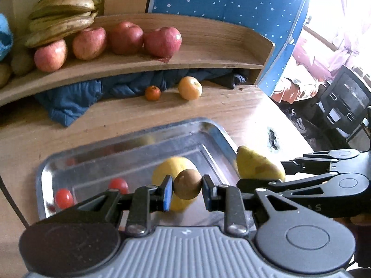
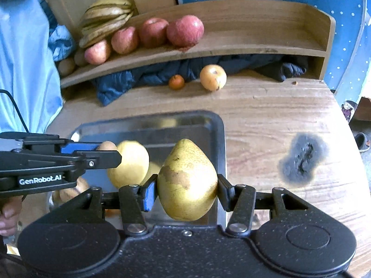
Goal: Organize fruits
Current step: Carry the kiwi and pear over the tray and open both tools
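My left gripper (image 1: 187, 188) is shut on a small brown round fruit (image 1: 187, 183) and holds it above the steel tray (image 1: 129, 139). My right gripper (image 2: 185, 191) is shut on a yellow-green pear (image 2: 187, 180) over the tray's right edge (image 2: 221, 139); the pear also shows in the left wrist view (image 1: 257, 165). A yellow fruit (image 2: 129, 164) and two small red tomatoes (image 1: 63, 197) lie in the tray. The left gripper (image 2: 102, 151) shows at the left of the right wrist view.
A wooden shelf (image 1: 208, 58) holds several red apples (image 1: 162, 39), a bunch of bananas (image 1: 62, 11) and brown fruits at its left. Under it lie a blue cloth (image 1: 76, 97), a small orange (image 1: 152, 92) and a yellow-orange fruit (image 1: 190, 87). The table has a burn mark (image 2: 301, 159).
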### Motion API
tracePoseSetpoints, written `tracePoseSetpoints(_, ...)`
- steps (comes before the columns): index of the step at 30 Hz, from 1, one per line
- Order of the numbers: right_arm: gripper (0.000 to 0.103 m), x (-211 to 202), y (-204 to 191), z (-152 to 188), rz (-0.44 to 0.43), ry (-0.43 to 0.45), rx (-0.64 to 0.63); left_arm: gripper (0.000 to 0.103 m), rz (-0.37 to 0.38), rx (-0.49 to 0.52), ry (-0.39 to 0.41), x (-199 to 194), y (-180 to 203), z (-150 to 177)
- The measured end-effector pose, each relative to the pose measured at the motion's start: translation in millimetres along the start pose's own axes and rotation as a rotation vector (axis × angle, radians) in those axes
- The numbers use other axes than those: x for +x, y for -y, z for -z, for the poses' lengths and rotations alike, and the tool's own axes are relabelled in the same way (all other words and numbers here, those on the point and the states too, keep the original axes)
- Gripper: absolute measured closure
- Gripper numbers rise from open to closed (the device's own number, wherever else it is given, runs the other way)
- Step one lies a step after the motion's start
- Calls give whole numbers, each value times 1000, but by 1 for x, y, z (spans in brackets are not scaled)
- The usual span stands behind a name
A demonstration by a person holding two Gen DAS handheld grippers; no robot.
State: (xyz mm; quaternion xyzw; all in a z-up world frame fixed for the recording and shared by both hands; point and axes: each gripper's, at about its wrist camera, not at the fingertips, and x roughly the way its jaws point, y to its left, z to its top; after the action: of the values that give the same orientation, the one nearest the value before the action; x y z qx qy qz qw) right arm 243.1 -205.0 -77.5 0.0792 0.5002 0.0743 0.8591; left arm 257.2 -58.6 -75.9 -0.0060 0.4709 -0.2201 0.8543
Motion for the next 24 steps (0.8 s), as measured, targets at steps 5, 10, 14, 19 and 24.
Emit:
tracePoseSetpoints(5,49,-1,1,9,-31,-19,-56,73,-28,-39,4,-6,10,16)
tracePoseSetpoints(10,49,-1,-1,16,-57,-32,-114,73,-65,-84,-10,-5,16,31)
tracePoseSetpoints(14,49,3,-3,22,-66,-49,-159,73,-87,-138,-20,-2,15,42)
tracePoseSetpoints(19,49,4,-4,27,-62,-57,-204,73,-95,-165,-16,-1,18,49)
tracePoseSetpoints(24,49,5,-5,29,-66,-55,-233,73,-107,-193,-34,1,18,51)
